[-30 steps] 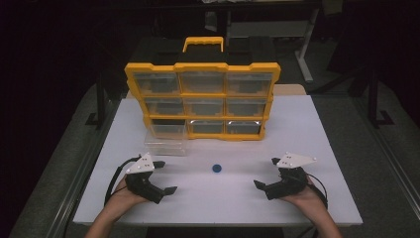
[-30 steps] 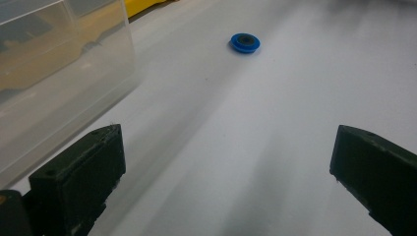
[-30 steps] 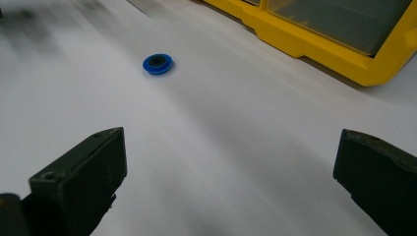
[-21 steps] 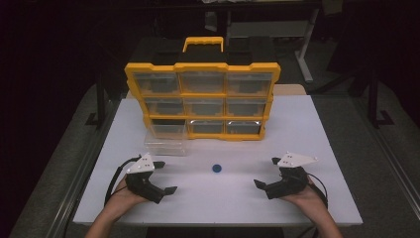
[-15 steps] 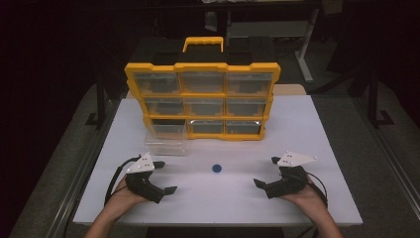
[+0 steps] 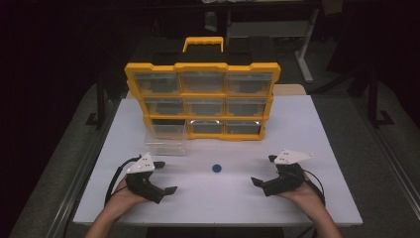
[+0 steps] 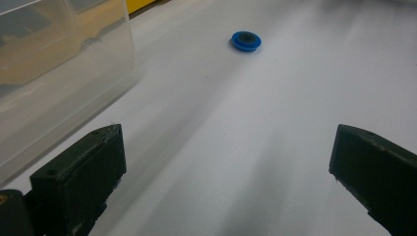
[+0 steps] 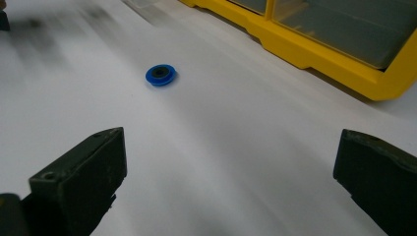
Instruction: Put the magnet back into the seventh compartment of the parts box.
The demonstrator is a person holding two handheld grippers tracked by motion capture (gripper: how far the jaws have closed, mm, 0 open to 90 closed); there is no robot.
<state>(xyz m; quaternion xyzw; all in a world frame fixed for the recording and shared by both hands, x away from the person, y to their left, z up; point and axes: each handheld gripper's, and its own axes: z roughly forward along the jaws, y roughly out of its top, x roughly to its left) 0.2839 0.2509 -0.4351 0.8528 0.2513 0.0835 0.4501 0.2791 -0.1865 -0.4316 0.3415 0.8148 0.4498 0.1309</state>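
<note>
Left gripper (image 6: 162, 177), jaws spread wide and empty, is rested at 8 o'clock on the white table (image 6: 307, 129); blue disc (image 6: 216, 168) is laid at centre, between both; right gripper (image 6: 263, 171), equally wide and empty, is placed at 4 o'clock.

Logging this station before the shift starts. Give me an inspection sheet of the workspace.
Surface: white table, bare around the parts.
Job's things: blue disc lies flat mid-table between the grippers; clear drawer stands out on the table before the yellow organiser, whose bottom-left slot looks empty.
Clutter: nothing seen.
Grippers: left gripper and right gripper both open, held low near the front edge, gripping nothing.
Cables: a black cable loops behind the left gripper; another trails by the right hand.
Surroundings: dark room, grey floor, table legs behind.
</note>
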